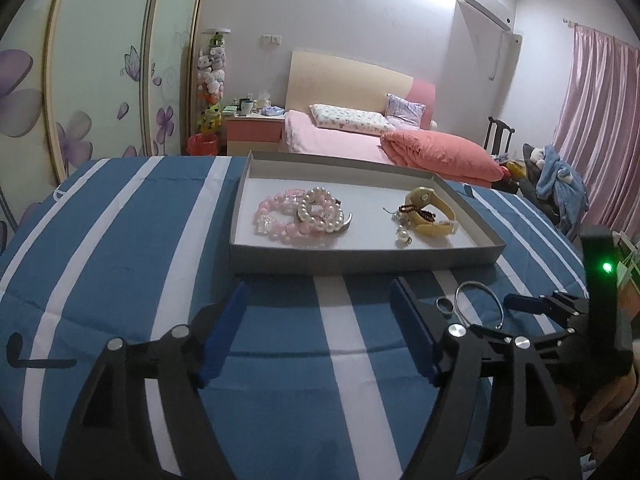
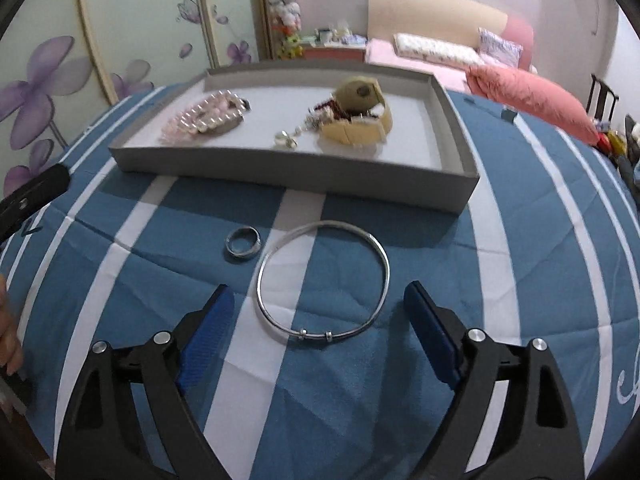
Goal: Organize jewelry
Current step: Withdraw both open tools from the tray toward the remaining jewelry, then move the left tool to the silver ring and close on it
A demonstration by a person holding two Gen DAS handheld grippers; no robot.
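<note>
A grey tray (image 1: 360, 258) (image 2: 280, 168) sits on the blue striped cloth. It holds pink and pearl bracelets (image 1: 304, 216) (image 2: 204, 118), a yellow watch (image 1: 432, 212) (image 2: 360, 116) and a small pearl piece (image 1: 404, 236) (image 2: 286, 138). A silver bangle (image 2: 324, 280) (image 1: 478, 304) and a silver ring (image 2: 242, 244) (image 1: 444, 305) lie on the cloth before the tray. My right gripper (image 2: 320, 316) is open and empty, its fingers on either side of the bangle's near part. My left gripper (image 1: 320, 312) is open and empty, left of the ring. The right gripper also shows in the left wrist view (image 1: 532, 304).
The cloth (image 1: 120, 280) covers a round table. Behind it stand a pink bed (image 1: 360, 136), a nightstand (image 1: 256, 128), a wardrobe with flower decals (image 1: 80, 100) and pink curtains (image 1: 596, 128).
</note>
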